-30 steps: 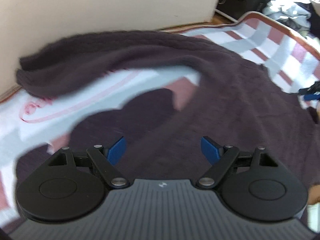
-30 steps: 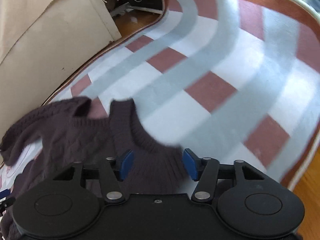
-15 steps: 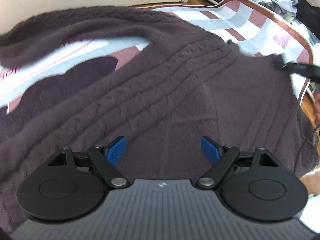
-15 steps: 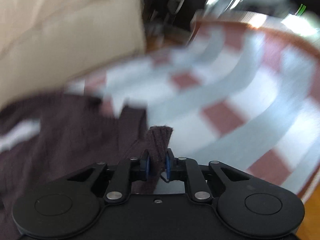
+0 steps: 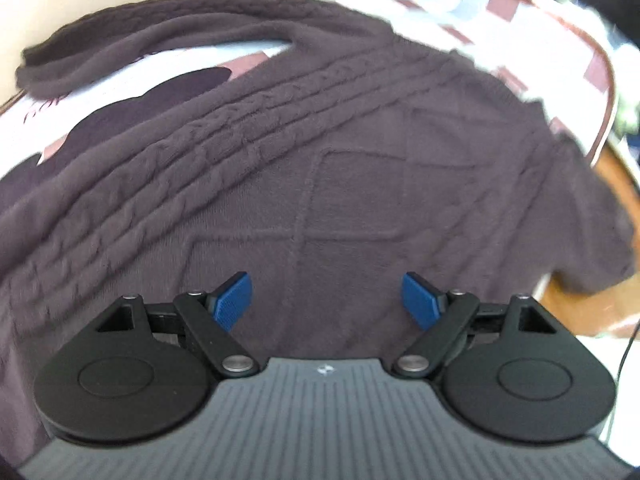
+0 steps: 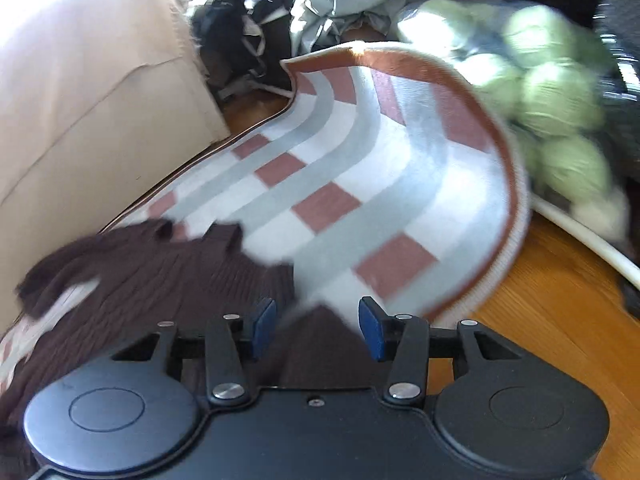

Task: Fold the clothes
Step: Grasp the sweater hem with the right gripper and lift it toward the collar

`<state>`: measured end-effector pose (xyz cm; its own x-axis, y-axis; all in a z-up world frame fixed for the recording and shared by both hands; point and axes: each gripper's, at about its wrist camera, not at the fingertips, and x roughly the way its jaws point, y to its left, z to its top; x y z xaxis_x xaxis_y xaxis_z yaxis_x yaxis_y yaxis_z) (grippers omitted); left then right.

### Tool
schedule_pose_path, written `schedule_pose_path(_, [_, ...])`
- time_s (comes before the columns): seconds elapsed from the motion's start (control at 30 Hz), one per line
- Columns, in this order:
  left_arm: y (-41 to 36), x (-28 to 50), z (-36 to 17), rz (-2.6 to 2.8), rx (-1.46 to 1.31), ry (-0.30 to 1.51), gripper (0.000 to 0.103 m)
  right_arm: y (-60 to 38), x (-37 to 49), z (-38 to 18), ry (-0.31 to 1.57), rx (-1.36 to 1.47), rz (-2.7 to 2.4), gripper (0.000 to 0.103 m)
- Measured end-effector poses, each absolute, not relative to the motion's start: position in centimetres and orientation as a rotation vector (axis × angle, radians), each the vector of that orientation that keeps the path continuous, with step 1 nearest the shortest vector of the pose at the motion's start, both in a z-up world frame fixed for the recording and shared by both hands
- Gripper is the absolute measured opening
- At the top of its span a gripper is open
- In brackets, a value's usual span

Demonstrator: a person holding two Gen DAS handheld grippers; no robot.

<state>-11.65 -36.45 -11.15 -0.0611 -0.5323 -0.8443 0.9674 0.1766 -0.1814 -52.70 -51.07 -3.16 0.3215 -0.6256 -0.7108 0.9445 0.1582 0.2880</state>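
Note:
A dark purple cable-knit sweater (image 5: 340,168) lies spread on a checked rug (image 5: 492,8), one sleeve curving off to the far left. My left gripper (image 5: 328,300) is open and empty just above the sweater's body. In the right wrist view the sweater (image 6: 160,276) lies at the lower left on the rug (image 6: 360,184). My right gripper (image 6: 316,324) is open, with a fold of the sweater lying under and between its fingers.
A beige sofa (image 6: 88,92) runs along the rug's far edge. A pile of clothes (image 6: 320,4) and green yarn balls (image 6: 560,92) sit beyond the rug's corner. Bare wooden floor (image 6: 560,300) lies to the right.
My right gripper was shut on a sweater edge half a second ago and has now opened and let it go. My left gripper has moved forward over the sweater's body.

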Motion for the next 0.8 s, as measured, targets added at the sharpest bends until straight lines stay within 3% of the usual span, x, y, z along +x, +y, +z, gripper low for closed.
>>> schedule_pose_path(0.2, [-32.1, -12.4, -9.7, -1.396, 0.461, 0.973, 0.082, -42.5, -49.5, -3.8, 0.821, 0.588, -0.984, 0.055])
schedule_pose_path(0.33, [-30.4, -12.4, -9.5, -1.408, 0.446, 0.955, 0.082, -39.3, -45.2, -6.8, 1.1, 0.261, -0.866, 0.064])
schedule_pose_path(0.47, [-29.7, -12.1, -9.6, -1.404, 0.424, 0.966, 0.082, -40.5, -42.6, -10.2, 1.242, 0.114, -0.865, 0.061])
schedule_pose_path(0.5, [-29.6, -12.0, -9.6, -1.403, 0.422, 0.968, 0.082, -41.2, -42.5, -10.5, 1.226, 0.144, -0.879, 0.042])
schedule_pose_path(0.53, [-29.6, -11.9, -9.6, -1.395, 0.426, 0.964, 0.082, -42.0, -42.7, -10.2, 1.175, 0.218, -0.898, 0.012])
schedule_pose_path(0.8, [-30.3, -11.5, -9.3, -1.421, 0.374, 0.977, 0.082, -49.1, -42.6, 1.7, 0.463, 0.821, -0.755, 0.012])
